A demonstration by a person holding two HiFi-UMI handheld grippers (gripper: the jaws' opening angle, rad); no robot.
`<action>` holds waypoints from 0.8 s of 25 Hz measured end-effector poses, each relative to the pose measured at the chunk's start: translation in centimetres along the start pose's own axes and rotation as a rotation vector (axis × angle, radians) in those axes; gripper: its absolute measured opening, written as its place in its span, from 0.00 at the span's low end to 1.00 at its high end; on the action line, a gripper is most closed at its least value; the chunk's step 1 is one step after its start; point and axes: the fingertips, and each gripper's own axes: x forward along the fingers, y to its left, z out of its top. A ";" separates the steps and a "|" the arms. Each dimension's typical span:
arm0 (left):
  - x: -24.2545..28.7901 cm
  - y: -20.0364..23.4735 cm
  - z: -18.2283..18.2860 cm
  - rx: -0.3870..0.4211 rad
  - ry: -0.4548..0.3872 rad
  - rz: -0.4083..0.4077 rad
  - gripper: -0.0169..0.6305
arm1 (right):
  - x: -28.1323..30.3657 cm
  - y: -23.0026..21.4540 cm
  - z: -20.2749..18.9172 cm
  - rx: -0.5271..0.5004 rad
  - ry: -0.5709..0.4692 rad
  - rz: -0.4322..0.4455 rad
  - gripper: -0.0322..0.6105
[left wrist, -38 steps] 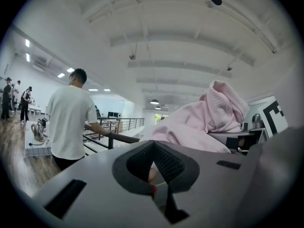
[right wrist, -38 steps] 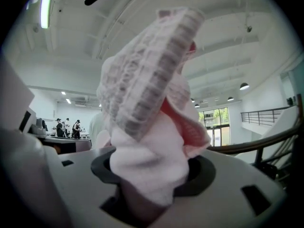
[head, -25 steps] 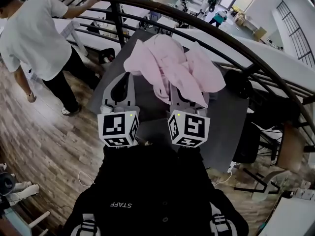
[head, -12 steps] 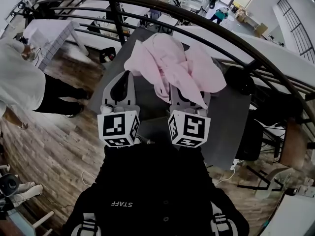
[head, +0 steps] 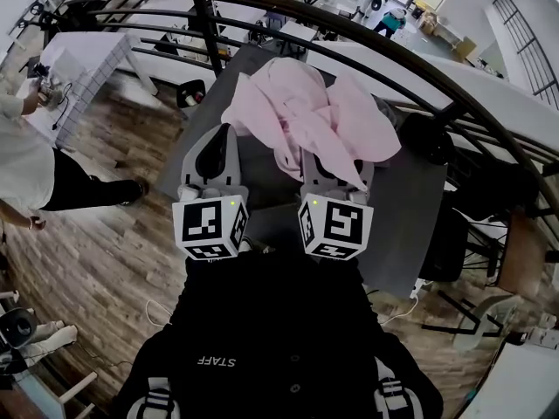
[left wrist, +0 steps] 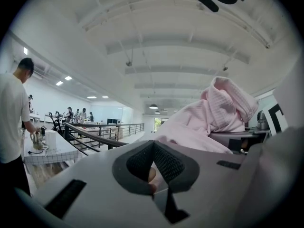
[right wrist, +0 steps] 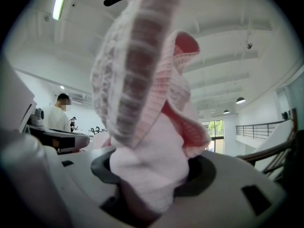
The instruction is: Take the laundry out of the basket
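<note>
A pink waffle-knit garment hangs bunched in the air above a dark grey table. My right gripper points up into it, shut on a thick fold of the pink garment that fills its jaws and drapes over it. My left gripper stands beside it, jaws closed at the tips on a small pink bit of the pink garment at the left edge. The rest of that cloth rises to its right. No basket is in sight.
A curved dark railing runs behind the table. A person in a white shirt stands on the wood floor at the left. A black chair is at the table's right. My own black jacket fills the bottom.
The person in the white shirt has walked off toward the left edge. Both grippers and the pink garment have stayed almost where they were.
</note>
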 end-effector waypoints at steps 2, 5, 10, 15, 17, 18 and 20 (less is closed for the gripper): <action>0.0 0.0 -0.1 -0.003 0.002 0.003 0.02 | 0.0 0.1 -0.1 -0.006 0.003 0.003 0.50; -0.1 0.3 -0.2 -0.009 0.002 0.009 0.02 | 0.1 0.3 -0.1 -0.009 0.005 0.005 0.50; -0.8 0.5 0.7 -0.022 -0.023 0.008 0.02 | -0.1 0.7 -0.1 -0.011 0.006 0.008 0.50; -0.8 0.6 0.5 -0.022 -0.019 0.001 0.02 | -0.1 0.9 -0.4 -0.011 0.010 0.007 0.50; -0.7 0.6 0.4 -0.021 -0.015 -0.002 0.02 | 0.0 0.9 -0.4 -0.013 0.009 0.007 0.50; -0.6 0.6 0.4 -0.020 -0.013 -0.003 0.02 | 0.0 0.9 -0.4 -0.014 0.008 0.006 0.50; -0.7 0.6 0.3 -0.020 -0.012 -0.005 0.02 | -0.1 0.9 -0.4 -0.014 0.008 0.005 0.50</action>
